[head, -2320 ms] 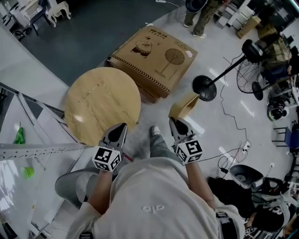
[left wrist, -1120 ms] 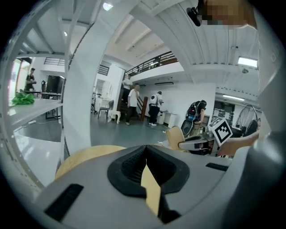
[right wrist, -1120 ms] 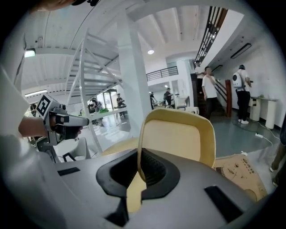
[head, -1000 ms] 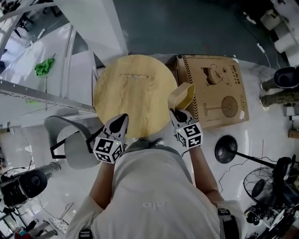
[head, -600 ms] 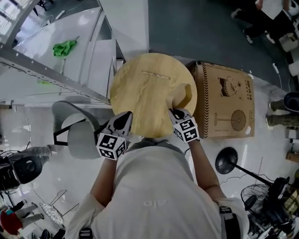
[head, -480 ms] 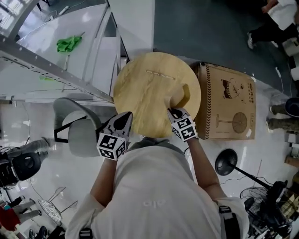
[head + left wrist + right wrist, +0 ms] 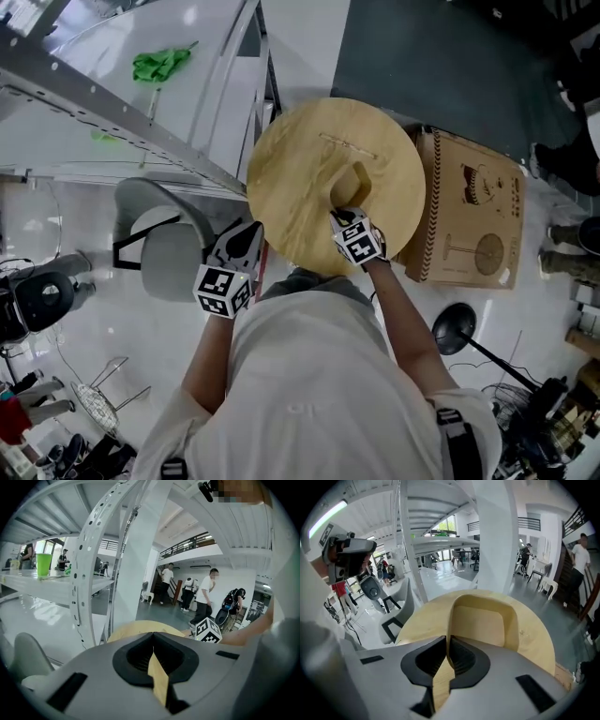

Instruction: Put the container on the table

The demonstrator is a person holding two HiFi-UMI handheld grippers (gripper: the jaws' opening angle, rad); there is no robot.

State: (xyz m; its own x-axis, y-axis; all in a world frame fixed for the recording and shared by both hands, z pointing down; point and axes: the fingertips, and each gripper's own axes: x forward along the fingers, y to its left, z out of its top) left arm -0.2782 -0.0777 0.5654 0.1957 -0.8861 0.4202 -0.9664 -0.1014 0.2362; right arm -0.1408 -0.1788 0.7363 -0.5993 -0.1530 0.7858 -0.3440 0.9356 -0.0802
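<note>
Right claw (image 7: 344,216) clamped narrow on 1 wall of wooden container (image 7: 352,181), rim pinch leaving base free to land flat. Container low over round tabletop (image 7: 295,164), contact unclear. Left claw (image 7: 249,232) closed, empty, parked off near edge, out of way

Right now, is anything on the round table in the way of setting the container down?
Nothing visible does. The right gripper is shut on the wall of the container, which is over the round table; the wood around it shows bare.
</note>
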